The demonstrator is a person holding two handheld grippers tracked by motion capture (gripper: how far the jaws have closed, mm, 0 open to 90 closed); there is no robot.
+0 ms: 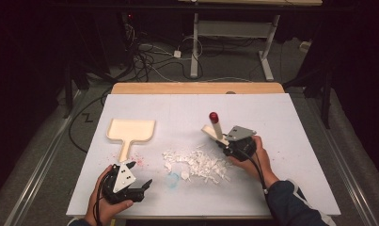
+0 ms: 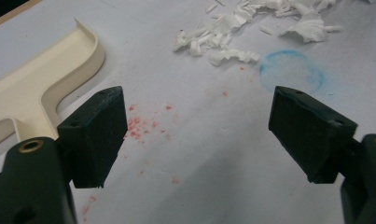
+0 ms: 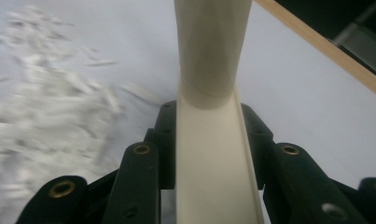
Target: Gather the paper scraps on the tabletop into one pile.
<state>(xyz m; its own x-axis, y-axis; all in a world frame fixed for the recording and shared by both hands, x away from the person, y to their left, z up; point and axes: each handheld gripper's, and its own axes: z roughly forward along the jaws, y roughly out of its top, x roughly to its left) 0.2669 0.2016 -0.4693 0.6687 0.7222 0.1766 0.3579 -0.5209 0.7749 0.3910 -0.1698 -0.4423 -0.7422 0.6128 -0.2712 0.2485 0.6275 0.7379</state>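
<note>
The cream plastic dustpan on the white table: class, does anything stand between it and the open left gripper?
Nothing visible does. The left gripper, jaws wide apart, sits just short of the cream plastic dustpan; its handle points at the gripper. Between them lies bare white table with faint red specks. The white paper scraps lie off to the side.

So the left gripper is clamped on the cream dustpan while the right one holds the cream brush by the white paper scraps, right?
Not quite. The left gripper is open and holds nothing; the left gripper view shows its jaws wide apart beside the cream plastic dustpan. The right gripper does hold the cream brush by the white paper scraps.
</note>
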